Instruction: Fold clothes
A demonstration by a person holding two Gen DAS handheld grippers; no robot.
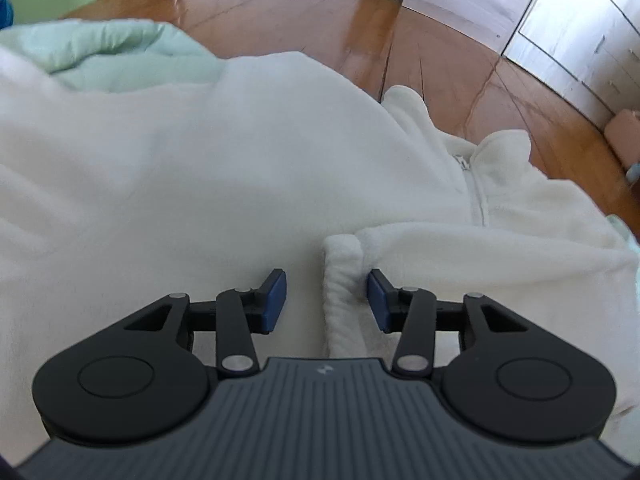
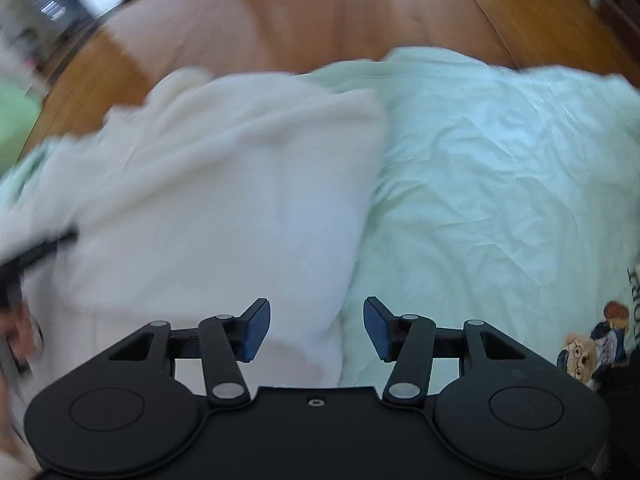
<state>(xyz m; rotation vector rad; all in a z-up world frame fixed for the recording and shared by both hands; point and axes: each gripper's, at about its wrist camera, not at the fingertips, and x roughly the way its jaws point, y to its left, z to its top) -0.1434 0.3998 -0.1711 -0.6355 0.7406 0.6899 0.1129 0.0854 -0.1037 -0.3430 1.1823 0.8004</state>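
a white fleece zip-up jacket (image 1: 224, 168) lies spread on a pale mint-green bed cover (image 2: 500, 184), with the polished wooden floor (image 1: 320, 20) beyond it. in the left wrist view the jacket's zipper (image 1: 476, 196) and collar point away, and one white fleece sleeve cuff (image 1: 344, 292) is laid across the body, which looks like a sleeve folded inward to narrow the garment. the left gripper (image 1: 327, 300) hangs just over that cuff with its jaws spread; the cuff sits between the blue pads, close against one of them, but nothing is pinched, so the sleeve seems to be set down rather than carried. the right gripper (image 2: 317, 330) hovers over the jacket's straight side edge where it meets the cover, jaws likewise spread and empty; the view is blurred. a printed bear picture (image 2: 592, 344) shows on the cover's edge. both hands look free for the next fold.
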